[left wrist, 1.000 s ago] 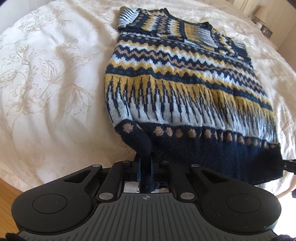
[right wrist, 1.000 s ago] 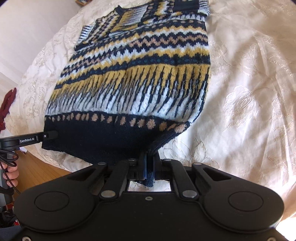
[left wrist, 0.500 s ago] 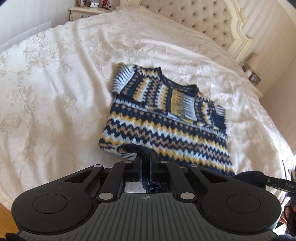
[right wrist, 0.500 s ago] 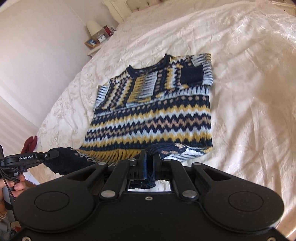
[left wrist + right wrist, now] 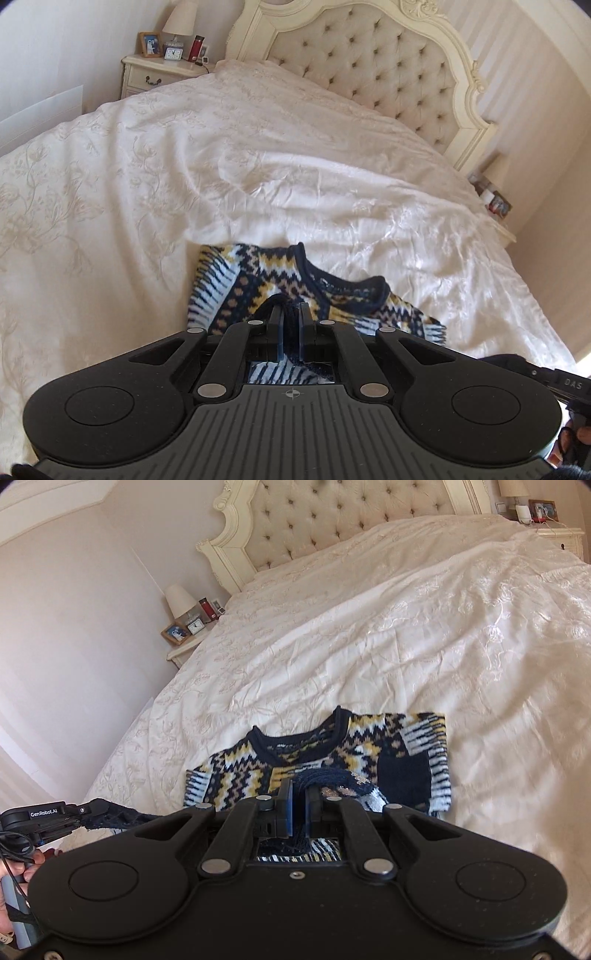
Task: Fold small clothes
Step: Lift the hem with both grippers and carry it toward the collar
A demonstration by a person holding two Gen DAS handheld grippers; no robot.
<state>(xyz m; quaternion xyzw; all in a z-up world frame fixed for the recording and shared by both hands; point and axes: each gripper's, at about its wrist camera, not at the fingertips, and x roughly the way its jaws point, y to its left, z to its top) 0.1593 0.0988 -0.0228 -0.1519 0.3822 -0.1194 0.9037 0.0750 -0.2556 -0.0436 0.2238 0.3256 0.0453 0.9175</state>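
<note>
A small knitted sweater (image 5: 273,273) in navy, yellow and white lies on the cream bedspread (image 5: 147,184), its neckline toward the headboard. Only its collar end shows beyond each tool; the same sweater (image 5: 406,760) appears in the right wrist view. My left gripper (image 5: 290,317) is shut on the navy hem, held up over the chest of the garment. My right gripper (image 5: 298,801) is likewise shut on the hem's other corner. The lifted lower half is folded over toward the collar and mostly hidden under the tools. The left gripper (image 5: 83,810) also shows at the right view's left edge, hem in it.
A tufted cream headboard (image 5: 369,62) stands at the far end. A bedside table (image 5: 162,70) with a lamp, a clock and a photo frame sits far left. A person's hand (image 5: 14,871) holds the left tool. Wide bedspread (image 5: 480,627) lies open around the sweater.
Both grippers have carried the navy hem up and forward from the bed's foot toward the collar. The sweater's striped lower body is now covered; only the collar end shows.
</note>
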